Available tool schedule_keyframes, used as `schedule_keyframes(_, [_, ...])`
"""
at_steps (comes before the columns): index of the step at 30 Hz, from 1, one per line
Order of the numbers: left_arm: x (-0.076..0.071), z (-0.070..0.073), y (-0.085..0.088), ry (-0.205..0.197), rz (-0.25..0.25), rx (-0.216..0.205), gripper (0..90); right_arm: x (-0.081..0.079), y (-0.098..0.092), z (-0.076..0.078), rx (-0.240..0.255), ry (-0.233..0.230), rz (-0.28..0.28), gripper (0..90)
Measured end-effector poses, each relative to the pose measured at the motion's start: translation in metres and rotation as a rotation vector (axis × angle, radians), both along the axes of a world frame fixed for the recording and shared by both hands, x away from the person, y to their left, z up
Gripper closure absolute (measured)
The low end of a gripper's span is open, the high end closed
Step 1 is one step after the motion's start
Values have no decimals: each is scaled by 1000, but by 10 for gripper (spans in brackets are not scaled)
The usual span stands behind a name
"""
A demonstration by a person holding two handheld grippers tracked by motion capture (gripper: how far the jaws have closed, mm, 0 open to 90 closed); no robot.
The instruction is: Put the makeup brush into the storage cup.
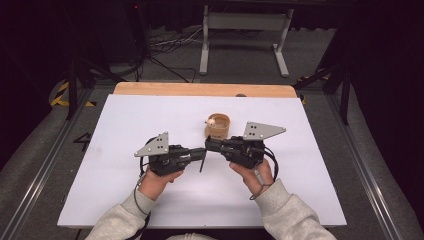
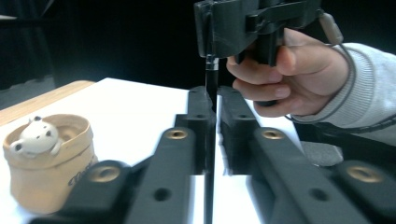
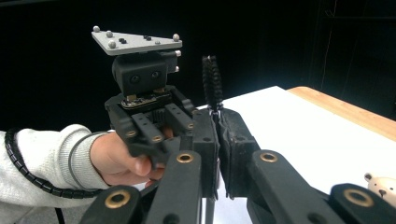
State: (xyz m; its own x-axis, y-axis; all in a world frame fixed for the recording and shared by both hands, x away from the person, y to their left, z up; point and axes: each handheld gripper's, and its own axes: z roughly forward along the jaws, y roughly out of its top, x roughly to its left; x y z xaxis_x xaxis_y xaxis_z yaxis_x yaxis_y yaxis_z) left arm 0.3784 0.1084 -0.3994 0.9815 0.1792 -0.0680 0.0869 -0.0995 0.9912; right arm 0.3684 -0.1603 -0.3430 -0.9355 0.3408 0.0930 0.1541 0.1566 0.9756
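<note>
Near the white board's middle, both grippers clamp one thin black bristle brush (standing upright): left gripper, right gripper.

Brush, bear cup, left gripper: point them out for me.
brush [image 3: 212,81], right gripper view, bristle head.
bear cup [image 2: 46,179], left gripper view, tan side wall.
left gripper [image 1: 204,151], high view, between its fingertips.

Left tongs and right tongs meet tip to tip mid-bench, a thin black rod hanging between them (grip unclear). Tan cup sits just behind, small figure at its rim.
</note>
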Motion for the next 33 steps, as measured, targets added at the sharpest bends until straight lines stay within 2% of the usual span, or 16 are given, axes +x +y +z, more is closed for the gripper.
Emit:
schedule_keyframes(2, [1,1,0,11,4,9,573,0,0,2,-1,-4,1,860])
schedule_keyframes(6, [0,3,0,0,33,35,398,1,-1,5,3,-7,-4,860])
schedule_keyframes(7, [-1,3,0,0,49,40,398,1,-2,7,6,-9,-8,860])
schedule_keyframes(8, [-1,4,0,10,60,43,331,2,-2,8,5,-12,-10,860])
schedule_keyframes(12, [1,3,5,38,85,45,196,4,-5,13,5,-21,-23,860])
schedule_keyframes(15, [1,2,11,55,100,52,177,8,-8,18,11,-25,-40,860])
schedule_keyframes(22, [-1,0,28,51,131,59,150,20,-16,28,16,-37,-87,860])
schedule_keyframes(33, [-3,-2,46,84,191,64,66,38,-29,46,21,-62,-163,860])
